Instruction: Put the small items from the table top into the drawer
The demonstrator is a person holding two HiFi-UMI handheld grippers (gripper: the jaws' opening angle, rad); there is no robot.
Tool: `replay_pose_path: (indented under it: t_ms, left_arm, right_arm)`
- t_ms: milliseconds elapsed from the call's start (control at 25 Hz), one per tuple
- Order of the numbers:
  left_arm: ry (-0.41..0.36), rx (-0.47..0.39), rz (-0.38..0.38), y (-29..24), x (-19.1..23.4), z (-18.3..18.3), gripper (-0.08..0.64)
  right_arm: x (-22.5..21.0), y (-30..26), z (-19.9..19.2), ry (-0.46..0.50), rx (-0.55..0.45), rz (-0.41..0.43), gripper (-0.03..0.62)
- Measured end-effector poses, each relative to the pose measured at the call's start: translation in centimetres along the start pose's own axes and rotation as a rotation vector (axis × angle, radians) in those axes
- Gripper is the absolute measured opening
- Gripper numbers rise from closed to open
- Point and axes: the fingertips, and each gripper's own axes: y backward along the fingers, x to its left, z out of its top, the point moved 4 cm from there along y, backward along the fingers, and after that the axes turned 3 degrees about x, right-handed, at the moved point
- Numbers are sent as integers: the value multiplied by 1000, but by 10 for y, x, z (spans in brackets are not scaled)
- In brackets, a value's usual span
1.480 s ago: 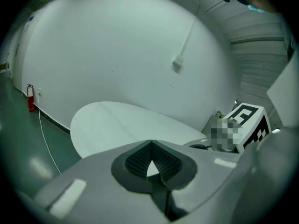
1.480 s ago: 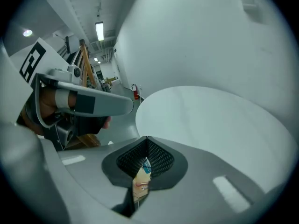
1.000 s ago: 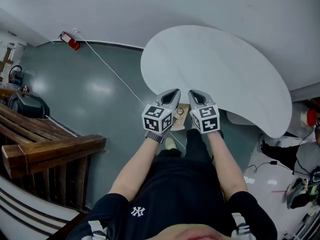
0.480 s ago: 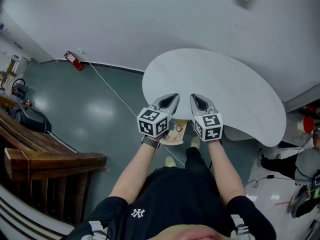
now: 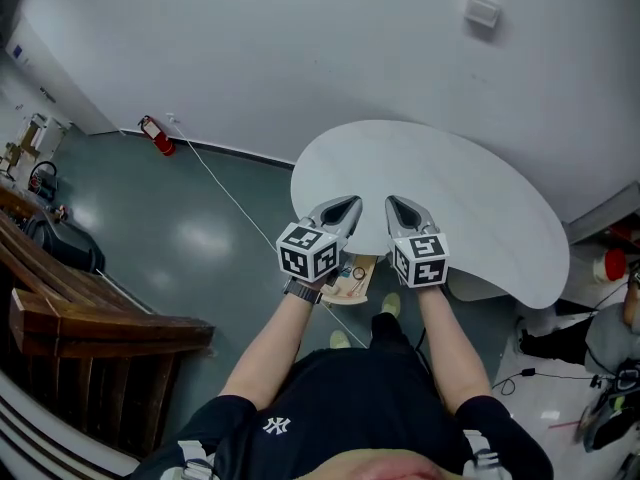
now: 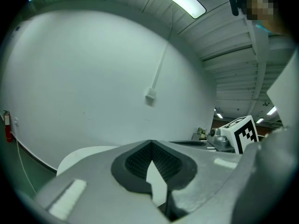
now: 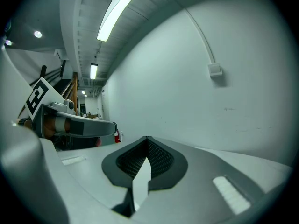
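A white kidney-shaped table (image 5: 470, 193) fills the middle of the head view, and its top looks bare. Below its near edge a small wooden drawer (image 5: 352, 280) stands open with a few small items inside, partly hidden by my left gripper. My left gripper (image 5: 348, 208) and right gripper (image 5: 398, 206) hover side by side over the near edge. Both are shut with nothing between the fingers. The left gripper (image 6: 150, 147) points at the white wall over the table, and so does the right gripper (image 7: 146, 143).
A red fire extinguisher (image 5: 156, 135) stands by the wall at the left, and a white cable (image 5: 225, 188) runs across the green floor. Dark wooden benches (image 5: 90, 318) sit at the far left. A wall box (image 5: 482, 10) hangs above the table. A person (image 5: 615, 333) is at the right edge.
The head view has tilted up, showing more wall and the table farther off. Both grippers stay shut and side by side. More of the drawer shows under the left gripper.
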Motion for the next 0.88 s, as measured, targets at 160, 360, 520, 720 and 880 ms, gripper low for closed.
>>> replay_pose_path:
  t_ms: [160, 360, 520, 720, 880]
  left_arm:
    - [-7, -8, -5, -2, -3, 4, 0]
    - [-11, -9, -8, 1, -6, 5, 0]
    - [-13, -14, -9, -1, -7, 5, 0]
    - [-8, -11, -9, -2, -8, 2, 0]
    - [-7, -11, -9, -3, -7, 0, 0]
  right_arm:
    - [-3, 1, 4, 2, -8, 0, 23]
    - [2, 4, 5, 9, -6, 3, 23]
    - [0, 4, 5, 13, -10, 4, 23]
    - [-1, 5, 3, 10, -8, 3, 23]
    - [0, 4, 1, 8, -7, 5, 23]
